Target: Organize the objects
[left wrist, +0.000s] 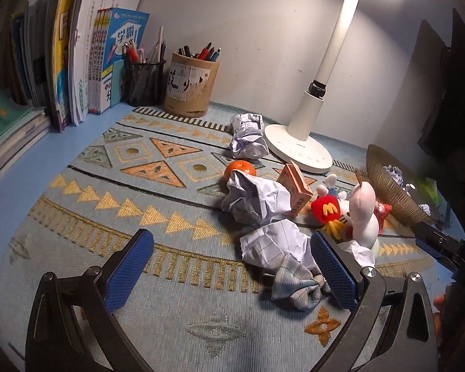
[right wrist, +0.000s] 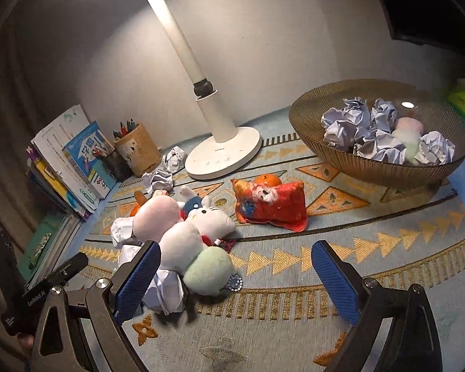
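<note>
My left gripper (left wrist: 232,266) is open and empty above the patterned mat. A crumpled paper ball (left wrist: 276,245) and a checked cloth (left wrist: 297,285) lie just inside its right finger. More paper balls (left wrist: 254,198), an orange (left wrist: 240,167), a small box (left wrist: 296,187) and plush toys (left wrist: 361,210) lie beyond. My right gripper (right wrist: 235,276) is open and empty, with a pastel plush (right wrist: 186,241) and a paper ball (right wrist: 167,291) by its left finger. A red pouch (right wrist: 272,206) and an orange (right wrist: 268,179) lie ahead. A ribbed bowl (right wrist: 387,167) holds several paper balls (right wrist: 356,130).
A white desk lamp (right wrist: 223,152) stands at the back of the mat. Two pen holders (left wrist: 190,88) and a row of books (left wrist: 77,62) line the left wall. A stack of books (left wrist: 6,130) lies at the far left. The left gripper's body (right wrist: 43,291) shows beside my right one.
</note>
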`<state>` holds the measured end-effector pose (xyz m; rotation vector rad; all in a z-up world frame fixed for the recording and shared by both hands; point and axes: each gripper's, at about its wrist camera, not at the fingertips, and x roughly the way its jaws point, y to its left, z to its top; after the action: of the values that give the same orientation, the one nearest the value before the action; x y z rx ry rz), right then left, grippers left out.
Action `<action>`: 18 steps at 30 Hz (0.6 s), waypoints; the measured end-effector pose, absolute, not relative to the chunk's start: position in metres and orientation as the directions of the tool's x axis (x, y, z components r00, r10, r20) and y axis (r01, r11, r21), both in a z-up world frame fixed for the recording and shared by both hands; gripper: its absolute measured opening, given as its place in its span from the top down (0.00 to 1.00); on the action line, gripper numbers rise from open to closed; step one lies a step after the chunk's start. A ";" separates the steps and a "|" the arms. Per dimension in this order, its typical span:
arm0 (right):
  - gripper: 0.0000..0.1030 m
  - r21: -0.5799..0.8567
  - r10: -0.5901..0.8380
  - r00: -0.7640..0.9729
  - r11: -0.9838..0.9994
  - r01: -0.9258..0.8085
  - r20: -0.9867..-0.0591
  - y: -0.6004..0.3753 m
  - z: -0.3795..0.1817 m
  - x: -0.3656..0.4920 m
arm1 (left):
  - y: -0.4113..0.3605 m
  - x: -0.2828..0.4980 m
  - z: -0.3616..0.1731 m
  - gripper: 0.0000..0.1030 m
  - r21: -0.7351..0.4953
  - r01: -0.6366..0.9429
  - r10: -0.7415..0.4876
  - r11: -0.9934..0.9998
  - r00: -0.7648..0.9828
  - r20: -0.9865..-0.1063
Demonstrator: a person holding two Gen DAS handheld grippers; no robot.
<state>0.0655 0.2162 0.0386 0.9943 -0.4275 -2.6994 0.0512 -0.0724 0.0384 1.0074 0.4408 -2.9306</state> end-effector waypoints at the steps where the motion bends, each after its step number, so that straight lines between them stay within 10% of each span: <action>1: 0.05 0.322 -0.293 -0.748 -0.940 0.112 -0.596 0.214 0.037 0.065 | -0.072 0.049 0.037 0.02 -0.259 0.102 0.081 -0.960 -0.788 -0.610; 16: 0.05 0.316 -0.286 -0.695 -0.944 0.088 -0.659 0.217 0.020 0.048 | -0.032 0.039 0.030 0.04 -0.221 -0.049 0.192 -0.974 -0.696 -0.692; 18: 0.05 0.319 -0.287 -0.695 -0.944 0.087 -0.659 0.217 0.019 0.048 | -0.019 0.034 0.026 0.22 -0.213 -0.050 0.193 -0.976 -0.658 -0.728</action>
<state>0.0477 0.2170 0.0193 1.1112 -0.3916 -2.6892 0.0341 -0.0191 0.0256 1.3391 0.2873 -2.9756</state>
